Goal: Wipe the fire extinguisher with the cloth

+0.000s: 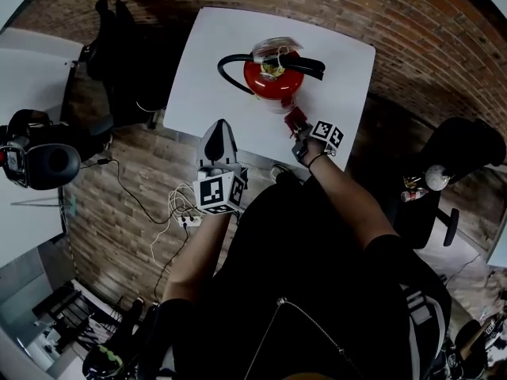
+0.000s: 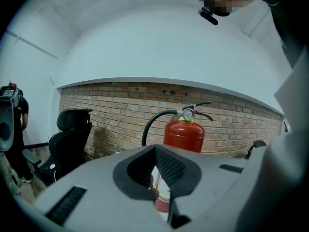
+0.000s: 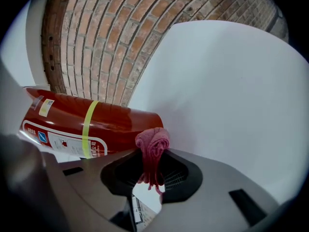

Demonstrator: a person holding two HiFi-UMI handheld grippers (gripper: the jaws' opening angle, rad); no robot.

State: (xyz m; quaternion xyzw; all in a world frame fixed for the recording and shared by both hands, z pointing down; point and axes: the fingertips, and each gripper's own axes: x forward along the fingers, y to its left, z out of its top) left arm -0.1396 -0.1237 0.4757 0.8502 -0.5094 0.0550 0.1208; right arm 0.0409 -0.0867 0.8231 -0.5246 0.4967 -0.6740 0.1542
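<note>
Right gripper view: right tool [image 3: 150, 166] pinches a bunched pink cloth [image 3: 153, 140], its wad at the lower body of the fire extinguisher [image 3: 96, 122], which stands upright at the far middle of the table [image 1: 214, 62]. Left tool [image 2: 155, 149] is pressed together, empty, and apart from the cylinder. Judged risk: with nothing bracing it, a sideways wipe could slide or tip it, or drag the cloth free.

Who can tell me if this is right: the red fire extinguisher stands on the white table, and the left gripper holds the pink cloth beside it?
No: the right gripper, not the left, holds the pink cloth beside the red fire extinguisher, which stands on the white table. The right gripper view shows it.
</note>
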